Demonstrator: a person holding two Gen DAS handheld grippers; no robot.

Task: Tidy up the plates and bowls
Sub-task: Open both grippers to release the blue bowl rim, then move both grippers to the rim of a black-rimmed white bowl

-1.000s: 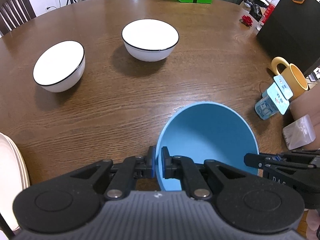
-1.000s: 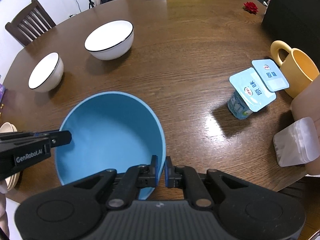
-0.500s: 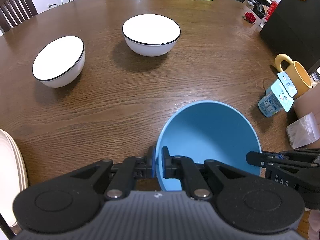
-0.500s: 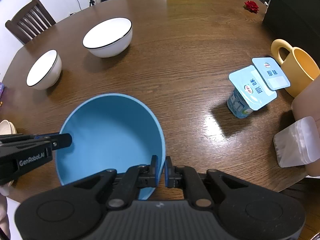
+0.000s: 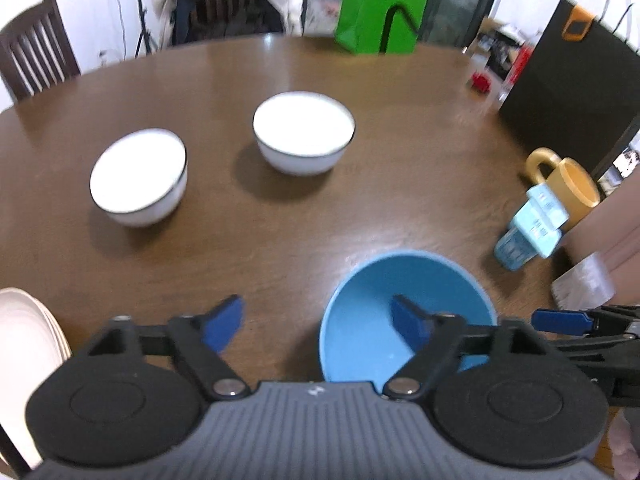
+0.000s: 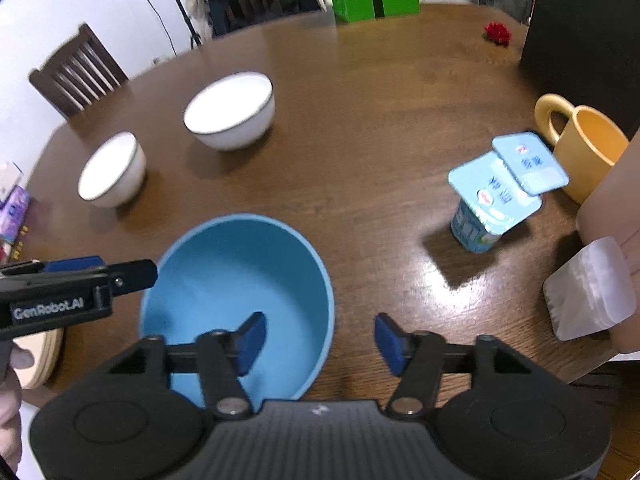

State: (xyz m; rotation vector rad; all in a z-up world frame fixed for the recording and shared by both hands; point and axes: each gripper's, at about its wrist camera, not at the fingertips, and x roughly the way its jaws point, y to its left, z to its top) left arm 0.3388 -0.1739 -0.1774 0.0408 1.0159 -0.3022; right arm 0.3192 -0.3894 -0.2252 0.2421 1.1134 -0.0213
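A blue bowl (image 5: 404, 312) (image 6: 240, 288) sits on the brown round table near its front edge. My left gripper (image 5: 316, 324) is open, its jaws astride the bowl's left rim without gripping. My right gripper (image 6: 320, 340) is open, its jaws astride the bowl's right rim. Two white bowls with dark rims stand farther back: a small one (image 5: 138, 176) (image 6: 112, 170) at the left and a larger one (image 5: 304, 136) (image 6: 230, 114) in the middle. A stack of pale plates (image 5: 28, 344) (image 6: 40, 356) lies at the table's left front edge.
A yellow mug (image 6: 584, 148) (image 5: 564, 180), two yogurt cups (image 6: 492, 200) (image 5: 528, 228) and a clear plastic container (image 6: 588, 288) stand at the right. A black box (image 5: 572, 92) and a green bag (image 5: 384, 4) are at the back. A wooden chair (image 6: 76, 72) stands at the back left.
Both grippers have opened and let go of the blue bowl's rim. The bowl now rests level on the table. Both cameras have pulled back and tilted up.
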